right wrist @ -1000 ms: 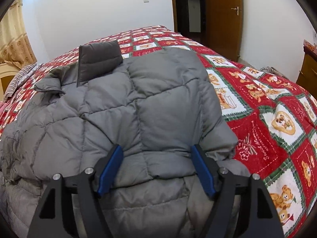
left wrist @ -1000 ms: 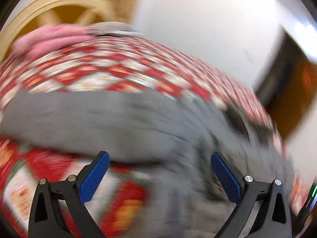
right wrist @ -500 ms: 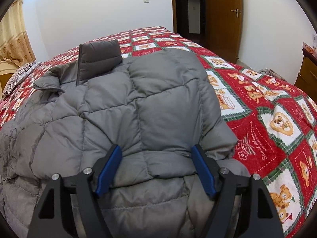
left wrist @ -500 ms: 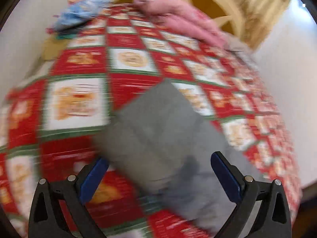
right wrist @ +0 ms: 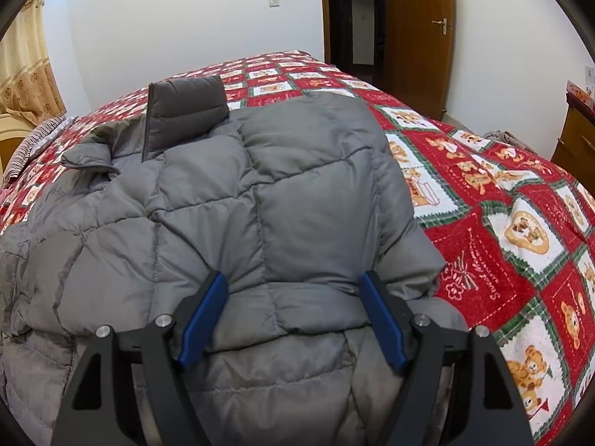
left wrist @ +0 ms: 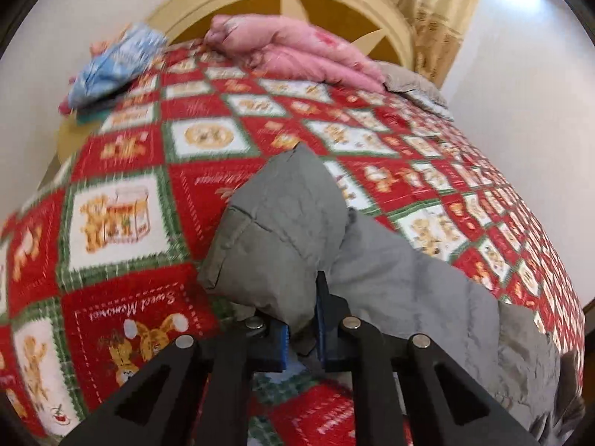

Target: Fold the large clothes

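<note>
Left tongs (left wrist: 302,329) are clamped on a puffy end of the grey quilted down jacket (right wrist: 267,215), apparently a sleeve, held just ahead of the fingers over the red-and-white bear-print patchwork bedspread (left wrist: 122,223). Right tongs (right wrist: 293,316) stand apart above the jacket's body, which lies spread directly ahead of them on the bed. Folding looks barely begun: one side seems turned in, this sleeve and the halving remain. Readable writing: "Sweet Memories" stitched on the bedspread, beside the left tongs.

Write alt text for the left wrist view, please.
The left gripper is shut on a puffy end of the grey jacket, which lies on a red patchwork bedspread. Pink bedding sits by the headboard.
</note>
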{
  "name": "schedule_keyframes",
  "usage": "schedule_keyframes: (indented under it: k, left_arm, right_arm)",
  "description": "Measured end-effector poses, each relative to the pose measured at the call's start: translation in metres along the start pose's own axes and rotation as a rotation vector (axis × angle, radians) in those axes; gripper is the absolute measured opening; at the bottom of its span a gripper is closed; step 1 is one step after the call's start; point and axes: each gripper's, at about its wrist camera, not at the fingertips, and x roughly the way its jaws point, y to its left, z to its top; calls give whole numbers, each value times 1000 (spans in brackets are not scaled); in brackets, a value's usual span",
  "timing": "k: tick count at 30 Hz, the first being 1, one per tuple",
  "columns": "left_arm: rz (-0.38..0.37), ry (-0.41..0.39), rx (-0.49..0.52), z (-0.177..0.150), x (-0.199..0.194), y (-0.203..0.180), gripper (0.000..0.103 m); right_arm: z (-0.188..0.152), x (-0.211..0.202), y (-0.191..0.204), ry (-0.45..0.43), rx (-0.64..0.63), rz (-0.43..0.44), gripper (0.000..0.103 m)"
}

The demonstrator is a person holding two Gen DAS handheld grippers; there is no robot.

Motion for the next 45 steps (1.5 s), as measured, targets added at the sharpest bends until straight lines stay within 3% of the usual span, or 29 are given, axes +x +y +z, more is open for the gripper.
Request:
schedule_keyframes:
  k: [4,9,15,19,29,36,40,42,45]
  left_arm:
    - [-53,-103,91,3,-32,-31,10]
    - [-178,-216,207,-2,-87,-78,10]
    - [-333,-277,354,-27,-142,-131,10]
    - [-437,-277,457,-58,-170,-165,10]
    - [-567,-232,698,-142,-196,-220,10]
    - [-595,-134,883,-207,-188,-242,10]
    - [-558,-63,1044,-249,-173,-249,11]
    - [-573,-26,1163,-271,-171,-249,17]
    - [-623,-57,1279,-289,-184,-237,34]
  right_arm:
    - [0,0,-1,-2,4,6,77]
    - [-1,0,-3,-5,10,16,77]
    - [-1,0,-4,-7,15,21,78]
    - [-1,0,-5,-7,19,27,78]
    - [-2,1,-6,-11,30,40,78]
    - [-2,1,-7,-13,36,46,78]
    - [-2,1,-7,-13,38,46,78]
    - [-2,1,-7,-13,39,47,78]
    - [-2,1,-8,-13,42,51,78]
